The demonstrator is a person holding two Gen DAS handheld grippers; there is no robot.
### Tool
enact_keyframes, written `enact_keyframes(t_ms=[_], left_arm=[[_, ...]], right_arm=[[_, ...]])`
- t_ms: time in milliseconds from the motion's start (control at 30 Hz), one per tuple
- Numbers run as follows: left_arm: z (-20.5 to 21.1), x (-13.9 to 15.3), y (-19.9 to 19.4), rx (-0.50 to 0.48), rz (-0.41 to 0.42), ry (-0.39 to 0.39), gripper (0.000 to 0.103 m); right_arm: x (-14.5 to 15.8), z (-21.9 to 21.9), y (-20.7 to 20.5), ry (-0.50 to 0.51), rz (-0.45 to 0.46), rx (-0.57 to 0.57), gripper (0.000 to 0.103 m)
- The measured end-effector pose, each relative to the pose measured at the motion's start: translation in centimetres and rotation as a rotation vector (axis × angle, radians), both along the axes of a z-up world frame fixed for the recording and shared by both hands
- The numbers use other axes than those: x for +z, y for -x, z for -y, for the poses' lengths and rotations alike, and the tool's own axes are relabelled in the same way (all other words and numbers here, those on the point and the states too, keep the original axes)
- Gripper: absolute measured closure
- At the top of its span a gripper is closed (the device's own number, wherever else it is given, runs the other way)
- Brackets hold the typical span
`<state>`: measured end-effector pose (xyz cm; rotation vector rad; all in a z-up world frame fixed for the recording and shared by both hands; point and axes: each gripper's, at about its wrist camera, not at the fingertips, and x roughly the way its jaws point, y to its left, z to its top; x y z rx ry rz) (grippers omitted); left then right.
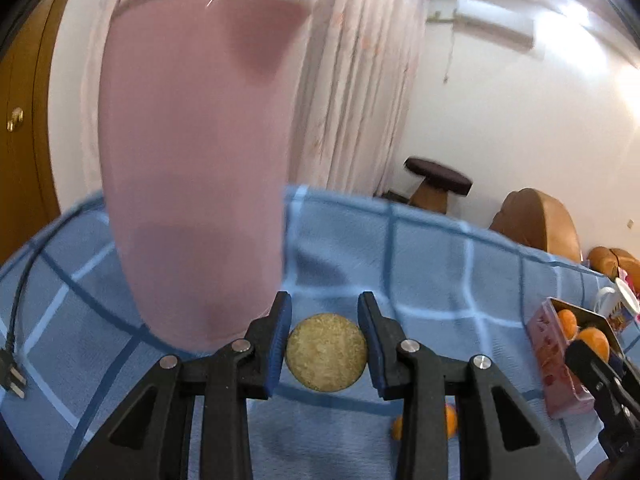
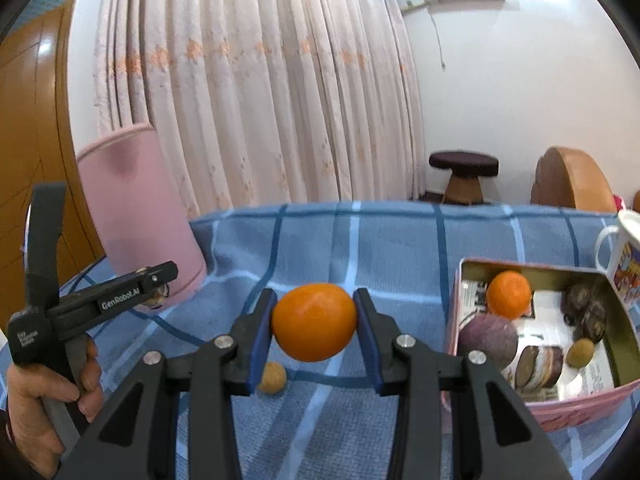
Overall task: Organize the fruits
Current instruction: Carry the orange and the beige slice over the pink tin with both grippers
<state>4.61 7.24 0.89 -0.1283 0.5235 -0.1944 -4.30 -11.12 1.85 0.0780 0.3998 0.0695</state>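
My left gripper (image 1: 326, 342) is shut on a small round tan fruit (image 1: 327, 352), held above the blue checked cloth (image 1: 440, 264). My right gripper (image 2: 315, 326) is shut on an orange (image 2: 314, 322), held above the cloth to the left of the pink tin box (image 2: 472, 396). The box holds an orange (image 2: 509, 294), a purple fruit (image 2: 486, 340), dark fruits (image 2: 584, 308) and a small tan fruit (image 2: 582, 353). Another small tan fruit (image 2: 272, 377) lies on the cloth under the right gripper. An orange (image 1: 450, 420) lies on the cloth in the left wrist view.
A tall pink container (image 1: 192, 168) stands at the table's left, close to the left gripper. A white mug (image 2: 624, 252) stands behind the box. A black plug and cable (image 1: 14, 368) lie at the far left. A stool (image 2: 464, 174) and chairs stand beyond the table.
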Motion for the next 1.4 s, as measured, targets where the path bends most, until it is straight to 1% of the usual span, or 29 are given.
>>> enact_keyframes(t_ms=[100,167,300,433,600,733,967,1133,1400], left_arm=[[1.3,0.5,1.1,-0.034,0.061,-0.012,0.067],[2.0,0.5,1.4,-0.057,0.076,-0.016,0.067],[3.7,0.2,1.8,-0.092,0.096,-0.057,0.067],[5.2,0.3,2.5,-0.099,0.105,-0.077,0.067],[6.4,0.5,3.6,-0.082,0.123,-0.103,0.067],[7.4,0.7,4.3,-0.09,0.126,-0.092,0.067],[9.2,0.8,5.3,-0.107,0.131,-0.1,0.067],[10.7,1.0,5.8,-0.124,0.132,-0.085,0.067],[13.7,0.9,6.4,-0.173,0.118,-0.062,0.067]], right_arm=[[0.1,-0.2,0.4,0.04,0.019,-0.014,0.061],[0.2,-0.1,0.6,0.054,0.023,-0.025,0.061],[0.2,0.4,1.2,0.089,0.03,-0.047,0.061],[0.2,1.5,1.6,0.093,0.03,-0.066,0.061],[0.0,3.4,2.4,0.093,0.024,-0.088,0.061],[0.1,4.3,2.9,0.102,0.029,-0.099,0.061],[0.2,5.8,3.6,0.116,0.028,-0.115,0.061],[0.3,7.3,4.3,0.127,0.036,-0.13,0.061],[0.4,11.2,5.3,0.117,0.03,-0.192,0.061]])
